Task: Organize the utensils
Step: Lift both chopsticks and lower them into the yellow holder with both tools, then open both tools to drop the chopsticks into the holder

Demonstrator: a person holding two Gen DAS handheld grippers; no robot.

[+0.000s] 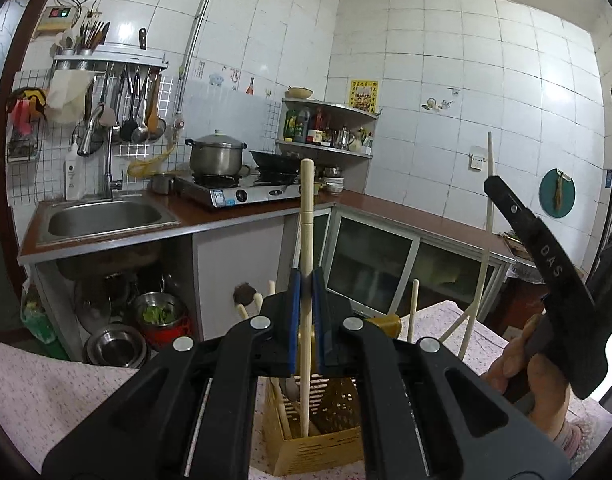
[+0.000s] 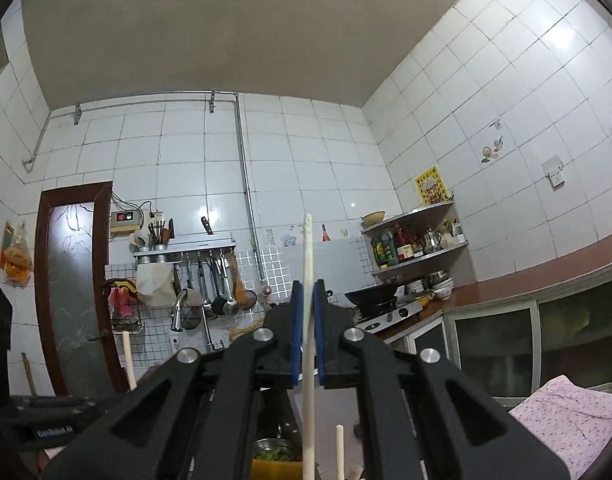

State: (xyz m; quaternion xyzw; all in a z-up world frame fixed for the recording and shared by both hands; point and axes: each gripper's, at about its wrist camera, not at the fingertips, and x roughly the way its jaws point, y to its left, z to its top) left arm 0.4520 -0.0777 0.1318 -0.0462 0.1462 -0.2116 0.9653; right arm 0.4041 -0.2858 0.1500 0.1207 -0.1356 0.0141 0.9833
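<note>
Chopsticks like these are light, stiff and smooth, so pinch mid-shaft. Your left tongs [image 1: 306, 284] clamp a wooden stick [image 1: 307, 208] upright above the yellow holder [image 1: 326, 446]; your right tongs [image 2: 308, 292] clamp a paler one [image 2: 309, 256].

Your left gripper [image 1: 306, 280] is showing 2 black plastic linkage arms on each side, each one ending in a round silver rivet, 4 rivets in all. Blue pads are lining the inner faces of its 2 black fingers [image 1: 293, 312]. Behind the rivets, long slotted cut-outs are running back along the arms. Your right gripper [image 2: 308, 292] is showing the same build: black arms, 4 silver rivets, blue pads. Seen from the left camera, its black shell is carrying white letters reading "DAS" and 1 small screw nearer the tip. Your right hand [image 1: 526, 364] is wearing a pink patterned cuff.
</note>
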